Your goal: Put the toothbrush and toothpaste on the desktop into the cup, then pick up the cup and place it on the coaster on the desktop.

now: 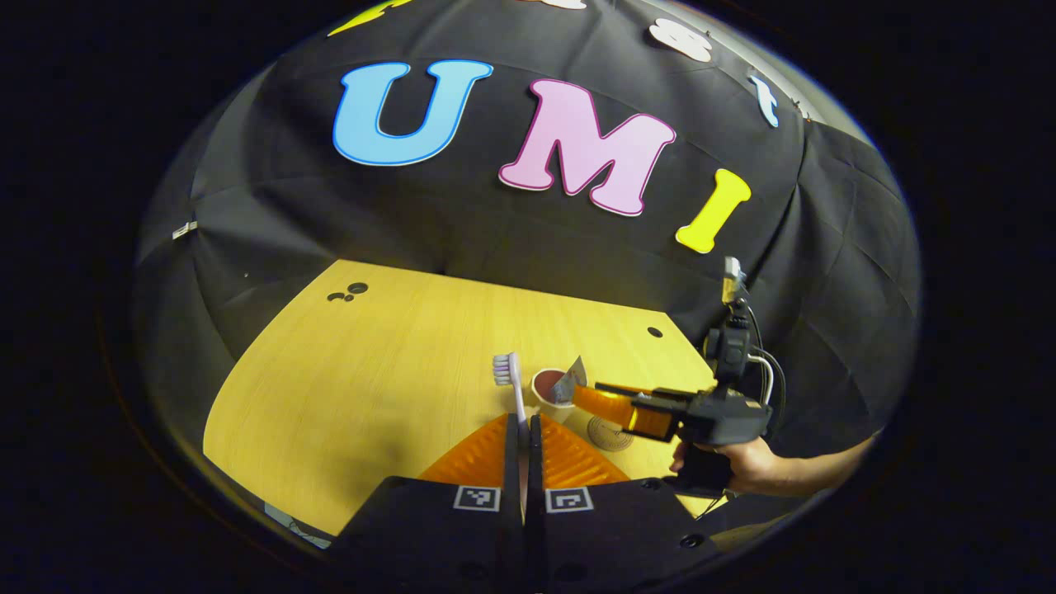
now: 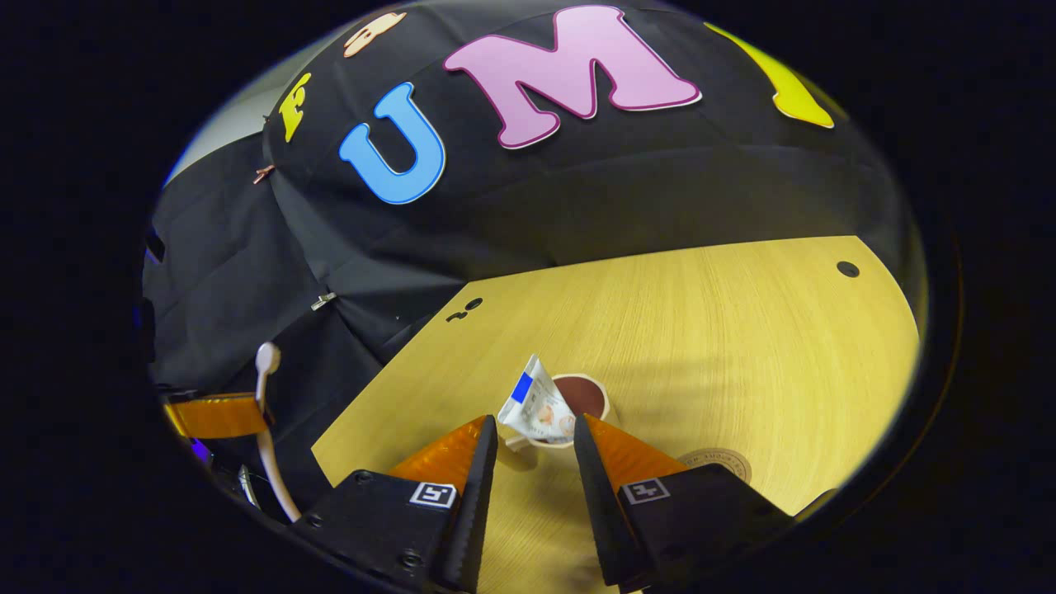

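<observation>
My left gripper (image 1: 523,422) is shut on the white handle of the toothbrush (image 1: 506,370), whose bristled head points up and away over the wooden table (image 1: 371,388). Just right of it stands the cup (image 1: 548,390) with the toothpaste tube (image 1: 571,379) leaning out of it. In the right gripper view my right gripper (image 2: 535,436) is open, its fingers either side of the toothpaste tube (image 2: 536,404), which sits in the cup (image 2: 587,398). The round coaster (image 2: 719,460) lies right of the cup. The toothbrush (image 2: 266,412) and the left gripper appear at far left.
A hand (image 1: 742,464) holds the right gripper (image 1: 587,396) at the table's right side, over the coaster (image 1: 609,434). Small dark holes (image 1: 350,292) mark the far left of the table, and another hole (image 2: 847,269) lies at the far right. The black cloth wall rises behind.
</observation>
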`<state>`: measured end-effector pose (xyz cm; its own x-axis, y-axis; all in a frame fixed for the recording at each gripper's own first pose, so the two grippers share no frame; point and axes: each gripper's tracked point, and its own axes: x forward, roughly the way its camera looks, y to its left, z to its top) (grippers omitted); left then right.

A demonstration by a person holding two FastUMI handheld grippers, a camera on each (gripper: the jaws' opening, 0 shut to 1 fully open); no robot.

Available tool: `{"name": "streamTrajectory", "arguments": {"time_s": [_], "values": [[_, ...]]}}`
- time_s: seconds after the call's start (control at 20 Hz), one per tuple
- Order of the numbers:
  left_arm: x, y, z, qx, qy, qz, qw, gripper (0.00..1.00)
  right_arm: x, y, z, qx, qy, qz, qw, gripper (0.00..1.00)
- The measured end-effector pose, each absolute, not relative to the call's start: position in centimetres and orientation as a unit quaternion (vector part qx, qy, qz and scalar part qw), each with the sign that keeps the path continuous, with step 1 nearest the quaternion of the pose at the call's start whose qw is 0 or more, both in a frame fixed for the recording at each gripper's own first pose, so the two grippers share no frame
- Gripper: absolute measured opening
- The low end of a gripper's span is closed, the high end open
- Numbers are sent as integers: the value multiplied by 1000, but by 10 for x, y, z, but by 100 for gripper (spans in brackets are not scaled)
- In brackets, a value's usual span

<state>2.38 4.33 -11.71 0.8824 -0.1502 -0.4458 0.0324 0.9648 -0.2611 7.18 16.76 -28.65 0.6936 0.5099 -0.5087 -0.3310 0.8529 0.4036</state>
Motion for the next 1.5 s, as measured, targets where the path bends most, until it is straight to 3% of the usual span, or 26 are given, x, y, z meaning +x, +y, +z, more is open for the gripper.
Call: {"name": "streamTrajectory", "arguments": {"time_s": [0.35, 0.65, 1.1, 1.5], "values": [[93, 17, -87, -106, 165, -105, 975, 6, 5, 112, -277, 134, 339, 203, 909, 57], [154, 13, -85, -126, 116, -115, 978, 5, -54, 62, -269, 174, 364, 151, 902, 57], [222, 10, -124, -120, 114, -120, 979, 6, -92, -1, -261, 180, 363, 51, 913, 57], [250, 0, -173, -92, 145, -139, 975, 6, -113, -11, -263, 184, 349, -20, 919, 57]]}}
